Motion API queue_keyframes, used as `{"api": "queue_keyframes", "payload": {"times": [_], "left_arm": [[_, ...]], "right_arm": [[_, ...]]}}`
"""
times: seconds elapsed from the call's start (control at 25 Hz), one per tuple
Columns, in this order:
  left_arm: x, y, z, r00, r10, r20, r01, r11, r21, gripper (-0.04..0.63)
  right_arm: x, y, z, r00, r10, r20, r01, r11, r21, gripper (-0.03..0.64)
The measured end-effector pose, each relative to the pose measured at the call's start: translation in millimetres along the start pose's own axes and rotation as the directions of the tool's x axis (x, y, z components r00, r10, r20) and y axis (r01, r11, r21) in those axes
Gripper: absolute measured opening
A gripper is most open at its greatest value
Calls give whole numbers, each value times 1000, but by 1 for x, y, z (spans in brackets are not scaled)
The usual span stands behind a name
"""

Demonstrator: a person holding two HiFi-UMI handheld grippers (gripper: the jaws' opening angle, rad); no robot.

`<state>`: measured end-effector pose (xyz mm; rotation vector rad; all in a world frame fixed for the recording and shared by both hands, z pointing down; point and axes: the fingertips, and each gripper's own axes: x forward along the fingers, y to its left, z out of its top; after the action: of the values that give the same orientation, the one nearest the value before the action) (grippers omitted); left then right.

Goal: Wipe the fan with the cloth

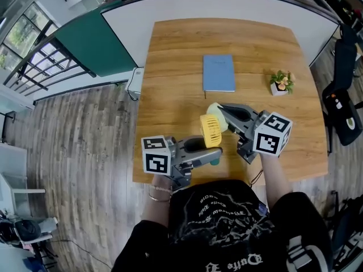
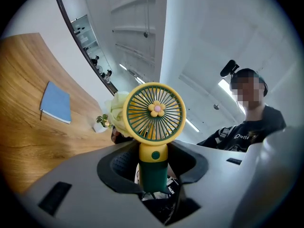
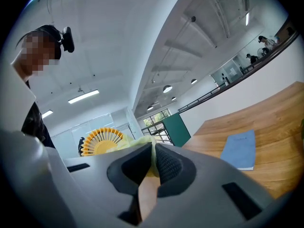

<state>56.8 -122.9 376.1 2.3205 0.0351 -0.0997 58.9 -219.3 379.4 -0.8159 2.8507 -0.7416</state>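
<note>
A small hand fan with a yellow round head (image 2: 154,111) and a dark green handle (image 2: 154,172) stands between the jaws of my left gripper (image 2: 154,179), which is shut on the handle. In the head view the fan (image 1: 210,131) is held above the table's near edge, with the left gripper (image 1: 211,154) under it. My right gripper (image 3: 151,159) is shut on a pale yellow-green cloth (image 3: 142,143). The cloth (image 1: 216,113) lies against the far side of the fan head, at the tip of the right gripper (image 1: 222,111). From the right gripper view the fan head (image 3: 99,141) shows just behind the cloth.
A blue notebook (image 1: 219,73) lies mid-table on the wooden table (image 1: 170,55). A small potted plant (image 1: 281,83) stands to its right. The person's body is close to the near table edge. A black chair (image 1: 342,103) stands right of the table.
</note>
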Motion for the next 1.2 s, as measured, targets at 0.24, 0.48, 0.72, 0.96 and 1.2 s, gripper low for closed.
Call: {"api": "queue_keyframes", "payload": {"times": [0.24,0.48,0.72,0.96,1.2], "left_arm": [[-2,3,2,1000,-6,-8,6,1000,10,198],[-4,5,3,1000,10,7,-10,1000,2,198],[-5,7,2,1000,22,5,-22,1000,12,198],[-6,9,-1,999,41,-22,-40,998,38,198],[-9,13,-5,997,69,-38,-68,997,47,198]], "right_arm": [[6,7,-13,996,48,-77,-52,997,-50,25],[-7,26,-22,985,95,-143,-119,978,-173,24],[-16,42,-18,978,137,-160,-173,955,-240,23],[-24,57,-17,963,199,-180,-242,934,-263,23],[-35,72,-24,932,283,-228,-333,915,-229,23]]}}
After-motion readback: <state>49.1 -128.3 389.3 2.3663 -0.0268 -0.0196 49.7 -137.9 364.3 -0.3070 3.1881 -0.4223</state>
